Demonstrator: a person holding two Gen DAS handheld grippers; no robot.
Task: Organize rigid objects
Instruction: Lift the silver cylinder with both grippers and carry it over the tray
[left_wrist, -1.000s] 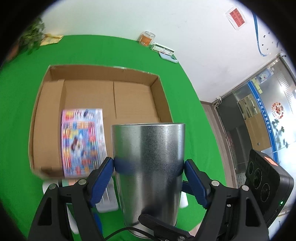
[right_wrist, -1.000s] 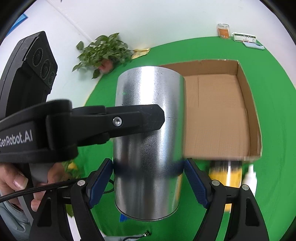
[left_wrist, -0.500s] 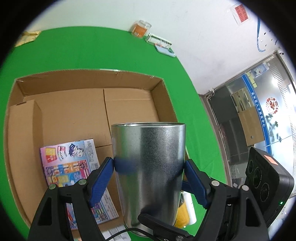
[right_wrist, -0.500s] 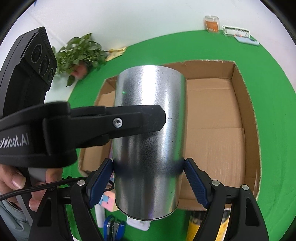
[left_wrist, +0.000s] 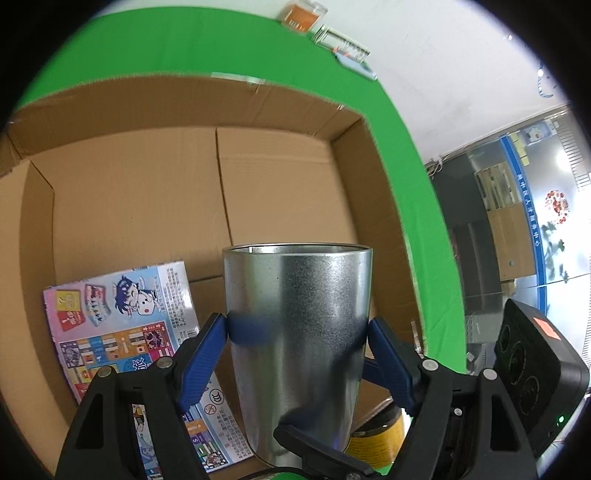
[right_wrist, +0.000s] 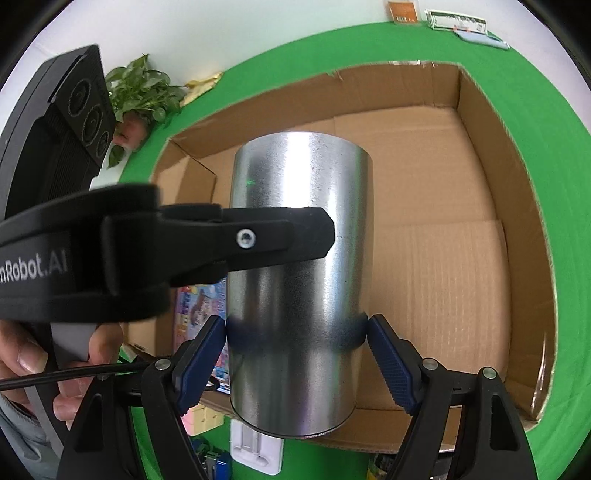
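Left gripper (left_wrist: 297, 328) clamped the shiny silver metal tumbler (left_wrist: 297, 332) across its mid-body, blue pads (left_wrist: 201, 363) pressing both sides. Tumbler's long axis ran along the fingers, open rim pointing away from the camera. Right gripper (right_wrist: 296, 328) also clamped the tumbler, closed base toward its camera, jaws gripping nearer that end. Beyond both tools sat the open brown cardboard box (left_wrist: 343, 177), with a colourful printed booklet (left_wrist: 122, 332) flat inside, left of the tumbler.

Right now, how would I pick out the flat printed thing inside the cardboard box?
Find the big open cardboard box on the green table. The colourful cartoon booklet lies flat on its floor, the only printed thing in it.
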